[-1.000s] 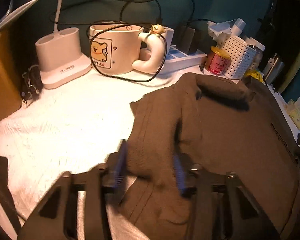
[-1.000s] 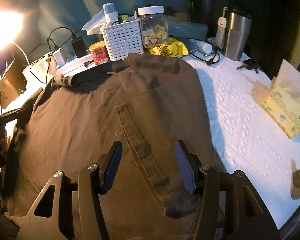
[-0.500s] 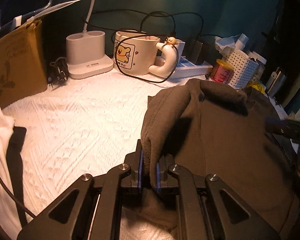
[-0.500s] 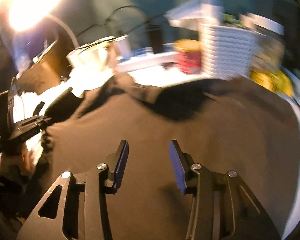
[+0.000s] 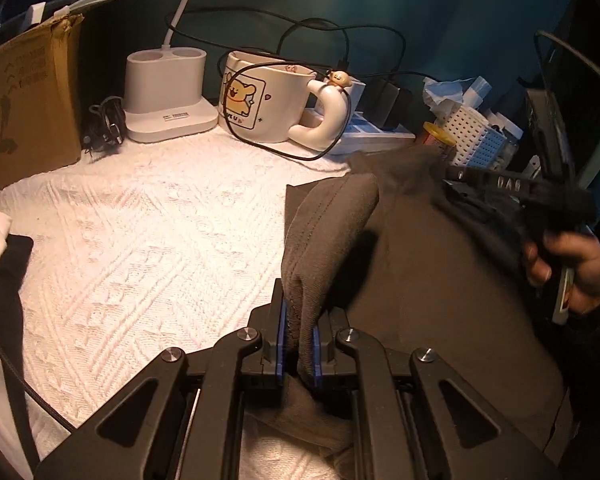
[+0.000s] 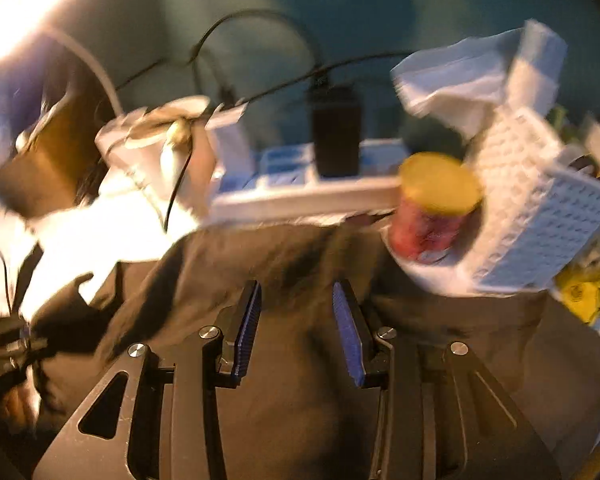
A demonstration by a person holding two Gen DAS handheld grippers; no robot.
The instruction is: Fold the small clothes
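Note:
A dark brown garment (image 5: 432,292) lies on the white textured tablecloth (image 5: 140,248). My left gripper (image 5: 299,344) is shut on a raised fold at the garment's left edge and holds it lifted. My right gripper (image 6: 296,320) is open, its jaws low over the garment's far edge (image 6: 284,256), near the red jar. The right wrist view is blurred. The right gripper also shows in the left wrist view (image 5: 512,188), held by a hand over the garment's far right part.
At the back stand a cartoon mug (image 5: 268,100), a white lamp base (image 5: 168,96), a power strip (image 6: 300,196), a red jar with yellow lid (image 6: 432,208) and a white perforated basket (image 6: 540,220). A cardboard box (image 5: 24,100) stands left. Cables trail there.
My left gripper stays shut on the garment fold. My right gripper has swung fast across the garment toward its far edge by the jar and basket.

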